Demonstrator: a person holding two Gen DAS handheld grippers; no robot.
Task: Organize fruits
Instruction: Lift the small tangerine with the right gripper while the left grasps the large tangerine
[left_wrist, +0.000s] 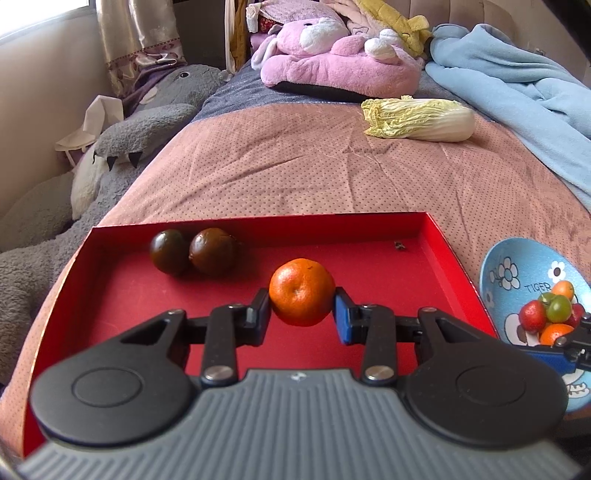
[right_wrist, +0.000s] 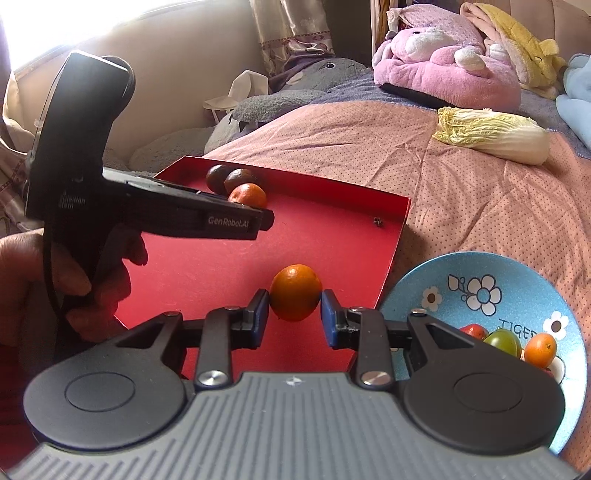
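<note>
A red tray (left_wrist: 125, 295) lies on the bed and holds two dark brown fruits (left_wrist: 168, 252) (left_wrist: 213, 251). My left gripper (left_wrist: 302, 310) is shut on a mandarin (left_wrist: 301, 290) just above the tray floor. My right gripper (right_wrist: 294, 312) is shut on a small orange kumquat (right_wrist: 295, 291) over the tray's near right part (right_wrist: 207, 280). The left gripper's body (right_wrist: 166, 210) shows in the right wrist view, with its mandarin (right_wrist: 248, 195) beside the dark fruits (right_wrist: 236, 179). A blue flowered bowl (right_wrist: 517, 273) right of the tray holds small fruits (left_wrist: 550, 314).
A napa cabbage (left_wrist: 421, 118) lies on the pink bedspread beyond the tray. A pink plush (left_wrist: 332, 55), a grey plush (left_wrist: 147, 122) and a blue blanket (left_wrist: 517, 85) lie further back. A small dark speck (left_wrist: 399, 245) sits in the tray's far right corner.
</note>
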